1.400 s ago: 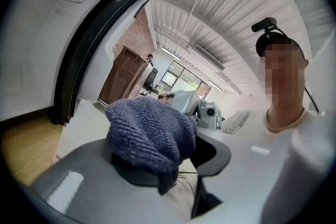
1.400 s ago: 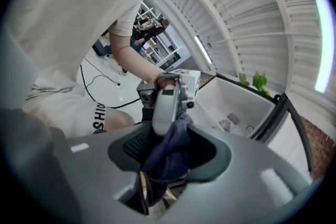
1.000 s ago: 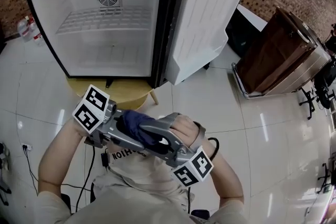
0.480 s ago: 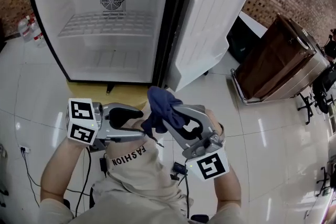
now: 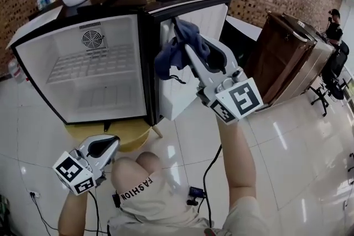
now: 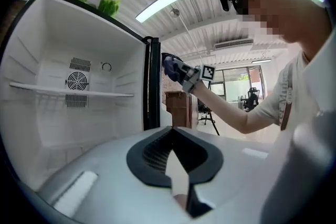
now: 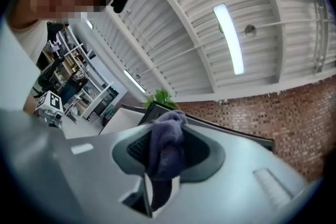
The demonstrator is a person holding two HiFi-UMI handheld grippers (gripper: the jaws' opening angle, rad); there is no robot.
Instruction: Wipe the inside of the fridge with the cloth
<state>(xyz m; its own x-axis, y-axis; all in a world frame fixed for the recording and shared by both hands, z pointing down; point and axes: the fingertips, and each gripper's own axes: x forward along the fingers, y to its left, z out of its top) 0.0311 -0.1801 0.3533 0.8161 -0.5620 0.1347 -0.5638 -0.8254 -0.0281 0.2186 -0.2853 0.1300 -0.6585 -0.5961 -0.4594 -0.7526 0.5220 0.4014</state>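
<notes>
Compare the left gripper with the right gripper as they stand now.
The left gripper has its jaws shut on nothing; the right gripper is clamped on the blue cloth. The left gripper hangs low by the person's body; the right gripper is raised before the open fridge door. Both carry a marker cube.
</notes>
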